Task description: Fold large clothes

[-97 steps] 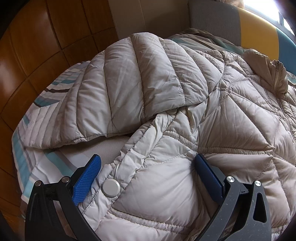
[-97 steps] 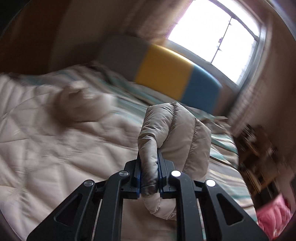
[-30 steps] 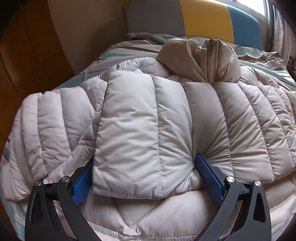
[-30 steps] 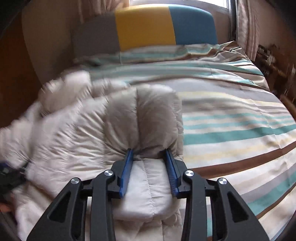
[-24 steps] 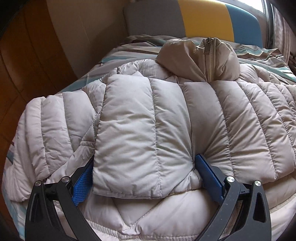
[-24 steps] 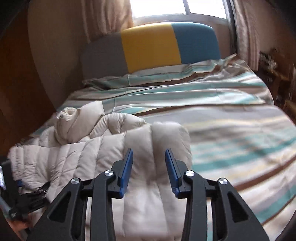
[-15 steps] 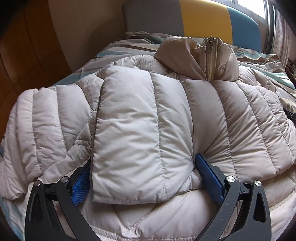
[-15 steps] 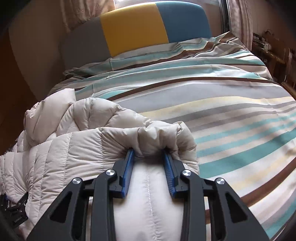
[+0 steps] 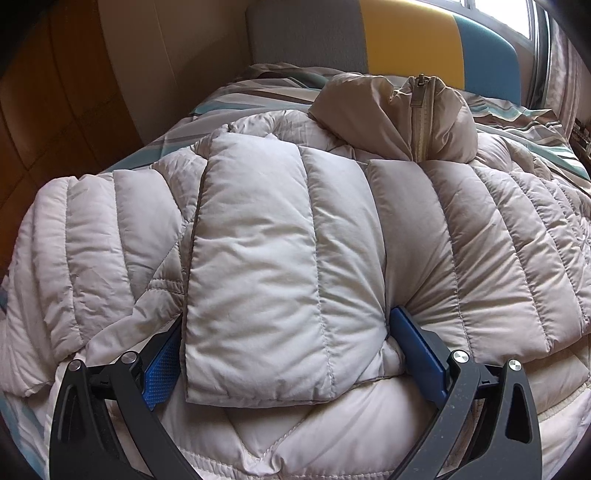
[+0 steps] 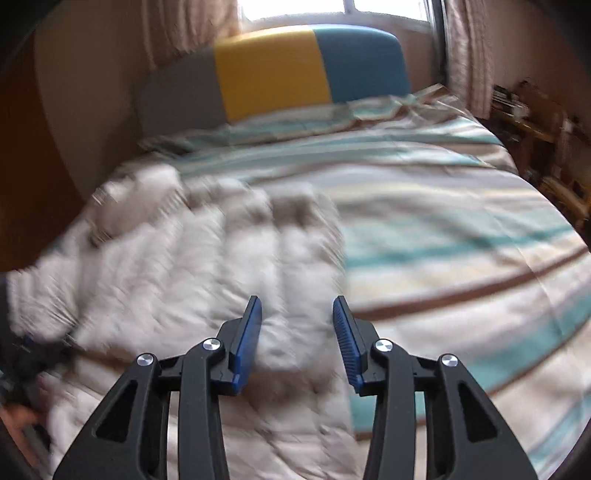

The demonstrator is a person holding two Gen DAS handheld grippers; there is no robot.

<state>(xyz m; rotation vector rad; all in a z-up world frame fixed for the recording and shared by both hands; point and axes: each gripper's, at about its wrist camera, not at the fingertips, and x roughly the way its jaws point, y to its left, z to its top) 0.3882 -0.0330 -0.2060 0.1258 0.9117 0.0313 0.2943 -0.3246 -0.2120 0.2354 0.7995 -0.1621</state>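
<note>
jacket [image 9: 295, 258] fills frame centre on the striped bed [image 10: 443, 206], sleeves folded across | left gripper [image 9: 284, 350] spread wide, straddling a sleeve cuff, low centre | right gripper [image 10: 295, 332] parted, empty, above jacket's blurred edge

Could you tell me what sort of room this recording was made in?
Most likely a bedroom: a bed with a striped duvet, a grey, yellow and blue padded headboard, and a curtained window behind it.
</note>
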